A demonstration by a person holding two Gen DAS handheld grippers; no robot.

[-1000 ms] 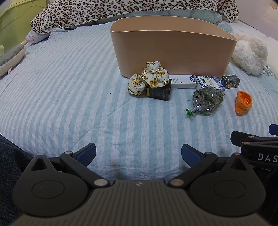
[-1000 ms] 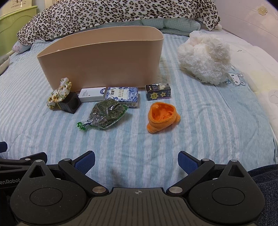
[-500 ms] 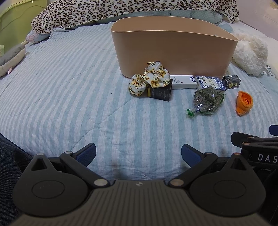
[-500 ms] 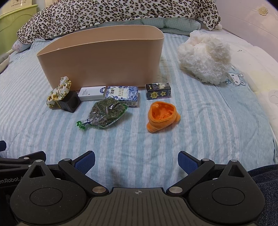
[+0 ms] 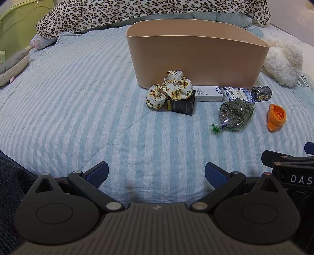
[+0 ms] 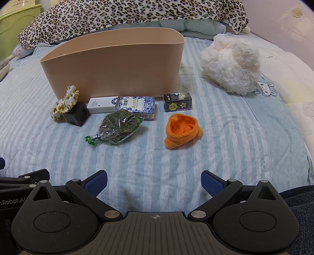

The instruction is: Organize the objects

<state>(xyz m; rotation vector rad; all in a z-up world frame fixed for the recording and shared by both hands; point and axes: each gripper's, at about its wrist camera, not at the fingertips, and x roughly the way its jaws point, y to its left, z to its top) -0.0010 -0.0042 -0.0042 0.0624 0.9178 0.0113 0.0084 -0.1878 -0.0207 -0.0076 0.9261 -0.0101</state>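
Observation:
A tan oval bin stands on the striped bed. In front of it lie a floral scrunchie on a black box, a white box, a blue patterned box, a dark star box, a clear bag of dried herbs and an orange sock. My left gripper and right gripper are open and empty, well short of the objects.
A white plush toy lies right of the bin. A leopard-print blanket is bunched behind it. A grey cushion lies at the far left. The right gripper's body shows in the left wrist view.
Both grippers have drawn back very slightly from the objects. Nothing has been picked up or moved.

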